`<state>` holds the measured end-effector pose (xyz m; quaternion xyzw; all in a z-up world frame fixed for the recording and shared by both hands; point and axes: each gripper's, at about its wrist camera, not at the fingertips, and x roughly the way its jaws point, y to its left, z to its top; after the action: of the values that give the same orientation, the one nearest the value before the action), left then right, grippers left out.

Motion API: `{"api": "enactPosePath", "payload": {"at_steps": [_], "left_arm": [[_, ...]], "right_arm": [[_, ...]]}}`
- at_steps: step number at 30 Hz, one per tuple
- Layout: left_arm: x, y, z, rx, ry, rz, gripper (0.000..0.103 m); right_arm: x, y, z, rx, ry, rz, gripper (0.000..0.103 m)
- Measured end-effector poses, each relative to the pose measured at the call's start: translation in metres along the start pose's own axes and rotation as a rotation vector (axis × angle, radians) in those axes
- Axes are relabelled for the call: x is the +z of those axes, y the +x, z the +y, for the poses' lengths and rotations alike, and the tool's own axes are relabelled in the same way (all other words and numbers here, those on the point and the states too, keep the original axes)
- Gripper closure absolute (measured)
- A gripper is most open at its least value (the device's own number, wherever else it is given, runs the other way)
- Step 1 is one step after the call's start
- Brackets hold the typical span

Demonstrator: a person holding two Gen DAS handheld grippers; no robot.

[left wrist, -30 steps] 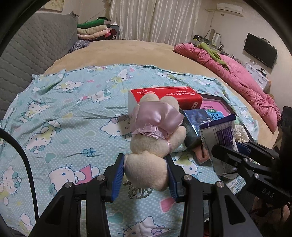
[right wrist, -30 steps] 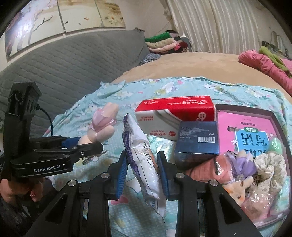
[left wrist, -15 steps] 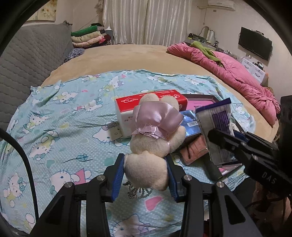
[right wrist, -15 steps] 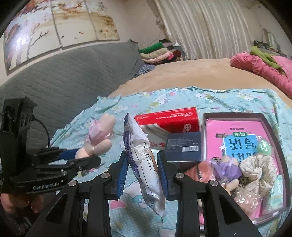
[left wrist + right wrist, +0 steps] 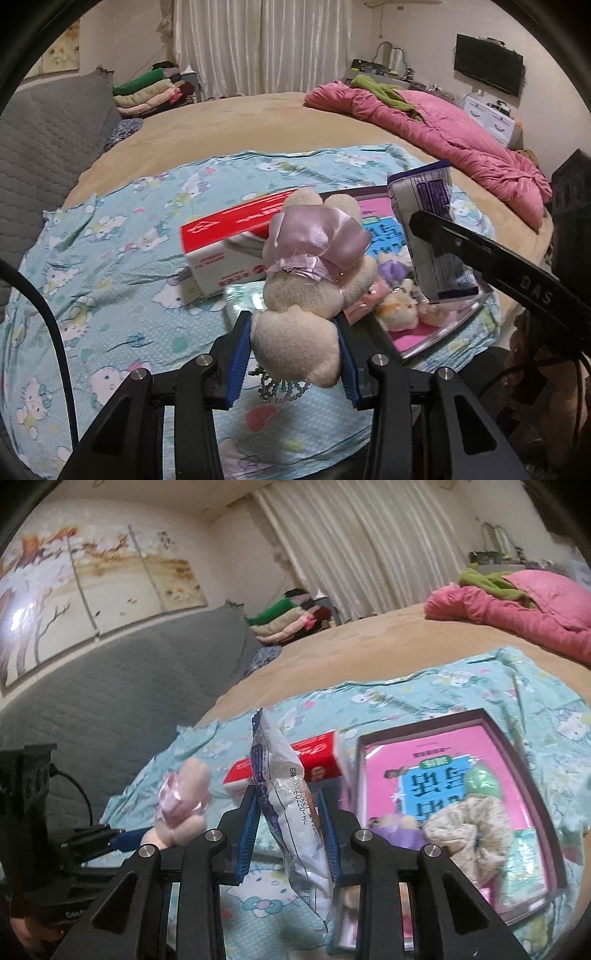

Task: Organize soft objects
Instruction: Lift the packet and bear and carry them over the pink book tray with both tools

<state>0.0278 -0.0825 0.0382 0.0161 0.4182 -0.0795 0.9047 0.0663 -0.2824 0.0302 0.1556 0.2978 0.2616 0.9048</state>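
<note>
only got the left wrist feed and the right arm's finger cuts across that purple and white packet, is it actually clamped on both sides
observer: yes. In the right wrist view the right gripper has its jaws shut on the packet, with a blue pad against each face. The packet stands edge-on and roughly upright.
operator: ok, and what's in the tray behind the packet, i can't see that part
observer: a cream floral scrunchie lies on the pink book inside the tray.
</note>
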Motion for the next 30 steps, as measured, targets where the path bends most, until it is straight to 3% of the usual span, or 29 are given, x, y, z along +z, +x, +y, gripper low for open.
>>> {"api": "enactPosePath", "payload": {"at_steps": [21,30], "left_arm": [[0.038,0.018,-0.078,-0.088,0.129,0.002,0.060],[0.035,0.056,-0.108,-0.115,0.169,0.089,0.060]], "right_arm": [[0.019,-0.056,-0.073,-0.228,0.097,-0.156,0.071],[0.019,-0.067,-0.097,-0.262,0.150,-0.171,0.071]]}}
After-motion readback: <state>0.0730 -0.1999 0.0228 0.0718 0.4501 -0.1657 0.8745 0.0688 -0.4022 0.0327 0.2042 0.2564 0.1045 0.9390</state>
